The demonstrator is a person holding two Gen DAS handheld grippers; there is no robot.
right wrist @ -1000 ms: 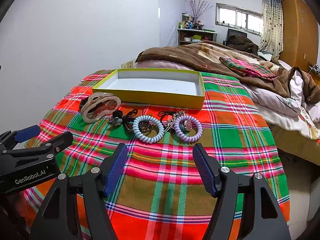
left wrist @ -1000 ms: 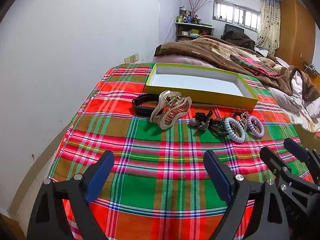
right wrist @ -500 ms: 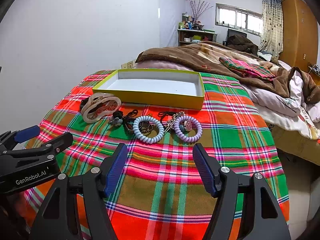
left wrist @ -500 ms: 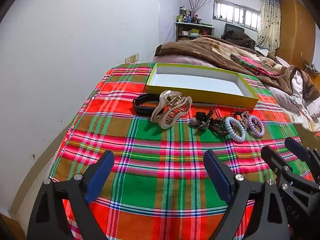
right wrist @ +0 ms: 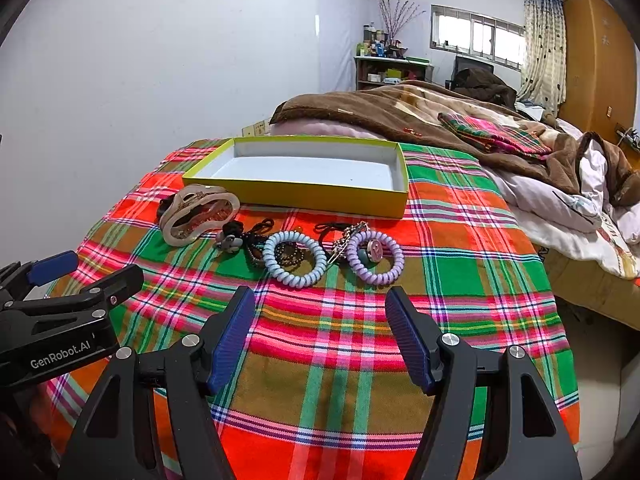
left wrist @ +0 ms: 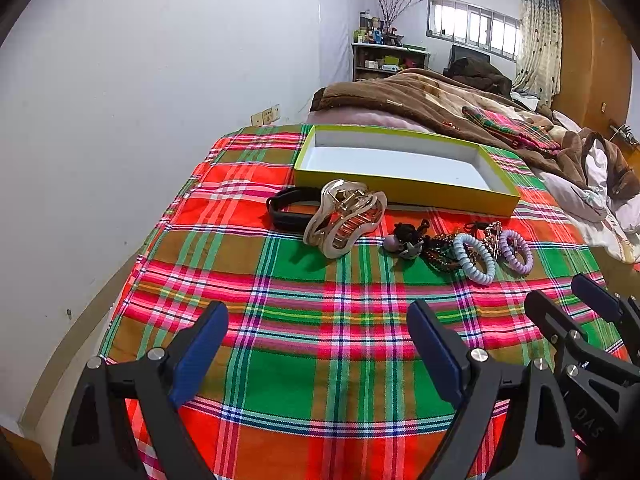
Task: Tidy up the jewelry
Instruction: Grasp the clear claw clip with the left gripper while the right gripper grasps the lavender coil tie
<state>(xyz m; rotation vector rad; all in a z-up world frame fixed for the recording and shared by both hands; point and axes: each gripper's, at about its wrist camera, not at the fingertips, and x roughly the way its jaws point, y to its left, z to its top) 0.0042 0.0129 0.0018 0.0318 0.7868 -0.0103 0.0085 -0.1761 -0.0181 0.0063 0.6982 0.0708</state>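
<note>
Change: nothing on the bed has shifted since the earlier frames; both views sit almost exactly as before, and both pairs of tongs hang where they were
Left tongs (left wrist: 316, 344): blue-padded jaws spread wide apart, holding nothing, above the plaid cloth near the bed's near edge; also seen low at the left of the right wrist view (right wrist: 86, 270)
Right tongs (right wrist: 320, 320): jaws wide apart, empty, pointed toward the two coiled ties; seen at the right edge of the left wrist view (left wrist: 568, 300)
Bed cover: red, green and pink plaid cloth (left wrist: 320, 360) carrying all the pieces
Tray: shallow yellow-green cardboard tray with a white inside (left wrist: 404, 192) (right wrist: 296, 194); it lies toward the far edge of the plaid cloth; nothing in it
Row of pieces: just in front of the tray's near wall, running left to right; black band (left wrist: 288, 208); large glossy beige hair claw clip (left wrist: 344, 218) (right wrist: 198, 212) leaning on the band; small black and grey hair tie with a bauble (left wrist: 404, 240); dark beaded strand (left wrist: 438, 252); pale blue coiled hair tie (left wrist: 474, 258) (right wrist: 295, 258); lilac coiled hair tie (left wrist: 516, 250) (right wrist: 375, 257), with a metal clip (right wrist: 344, 242) between the two coils
Beyond: brown blanket (left wrist: 420, 96) heaped past the tray
</note>
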